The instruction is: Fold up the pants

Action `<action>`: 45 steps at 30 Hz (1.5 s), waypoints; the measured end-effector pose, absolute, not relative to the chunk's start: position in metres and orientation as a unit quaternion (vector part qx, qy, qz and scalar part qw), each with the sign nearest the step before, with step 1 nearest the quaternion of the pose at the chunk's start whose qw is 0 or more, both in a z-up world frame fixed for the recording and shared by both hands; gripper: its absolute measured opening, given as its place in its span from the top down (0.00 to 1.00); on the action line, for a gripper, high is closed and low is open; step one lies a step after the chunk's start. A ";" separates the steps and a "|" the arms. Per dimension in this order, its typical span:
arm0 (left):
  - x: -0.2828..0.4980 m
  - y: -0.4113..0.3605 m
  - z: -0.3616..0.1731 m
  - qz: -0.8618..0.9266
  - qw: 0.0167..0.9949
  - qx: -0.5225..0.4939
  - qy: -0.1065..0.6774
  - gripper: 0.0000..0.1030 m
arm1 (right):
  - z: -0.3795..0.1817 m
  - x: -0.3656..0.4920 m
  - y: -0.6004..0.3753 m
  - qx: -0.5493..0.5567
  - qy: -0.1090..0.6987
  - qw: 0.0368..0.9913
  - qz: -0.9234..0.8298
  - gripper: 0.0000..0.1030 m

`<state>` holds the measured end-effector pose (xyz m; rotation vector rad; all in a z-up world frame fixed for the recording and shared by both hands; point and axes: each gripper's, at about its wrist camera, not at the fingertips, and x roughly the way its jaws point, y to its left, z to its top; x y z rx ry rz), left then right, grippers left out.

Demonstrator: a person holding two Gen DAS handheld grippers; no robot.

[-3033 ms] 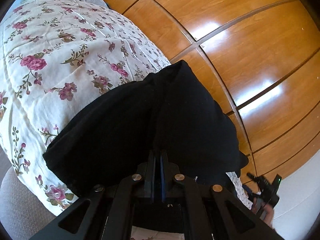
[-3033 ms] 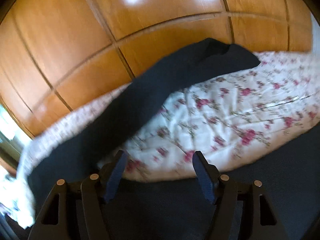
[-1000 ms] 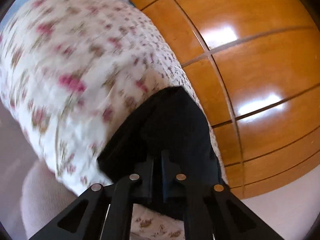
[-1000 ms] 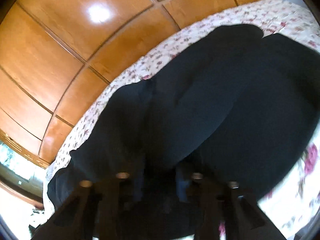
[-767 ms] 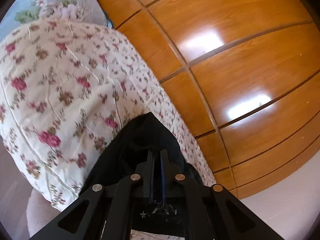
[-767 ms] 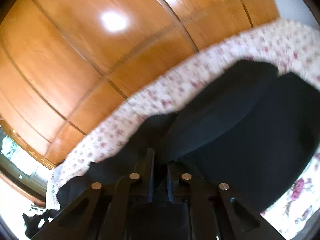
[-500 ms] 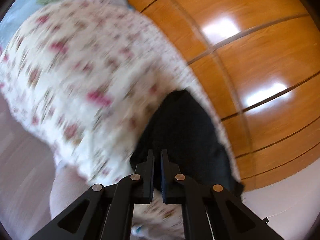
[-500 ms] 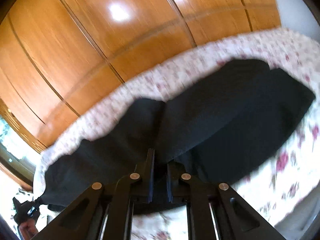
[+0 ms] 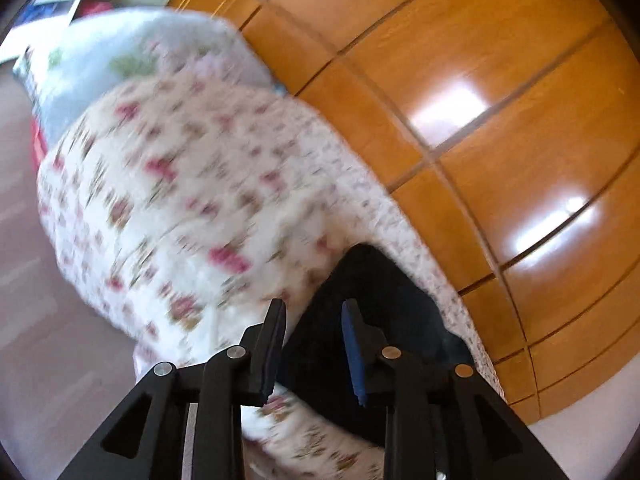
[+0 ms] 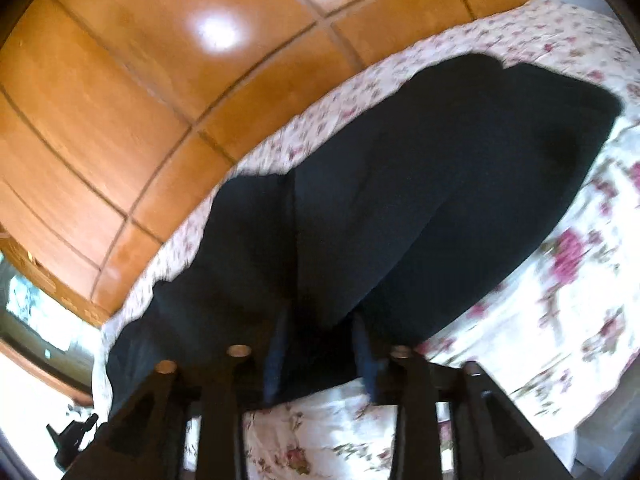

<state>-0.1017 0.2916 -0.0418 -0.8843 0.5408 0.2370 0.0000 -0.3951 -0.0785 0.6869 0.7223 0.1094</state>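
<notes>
A bed covered with a white bedspread (image 9: 192,184) printed with pink roses is set against a wall of glossy orange wood panels (image 9: 500,92) (bright patches of light are reflected in them). A pale blue pillow (image 9: 120,60) is seen at its far end, and a brownish floor (image 9: 44,340) lies beside it.

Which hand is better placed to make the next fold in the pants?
Probably the right. The right tongs stand open directly over the black pants, most of the garment spread ahead of them. The left tongs are open at one end, the floral bedspread filling their view.
</notes>
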 end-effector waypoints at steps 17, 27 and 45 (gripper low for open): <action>0.002 0.118 -0.066 -0.074 0.863 -0.292 0.406 0.70 | -0.092 0.083 -0.521 0.459 0.311 0.832 -0.027 0.57; -0.002 0.117 -0.066 -0.070 0.860 -0.288 0.416 0.70 | -0.087 0.116 -0.544 0.431 0.330 0.839 -0.026 0.91; -0.006 0.114 -0.066 -0.076 0.862 -0.286 0.413 0.70 | -0.096 0.004 -0.563 0.392 0.304 0.863 -0.096 0.92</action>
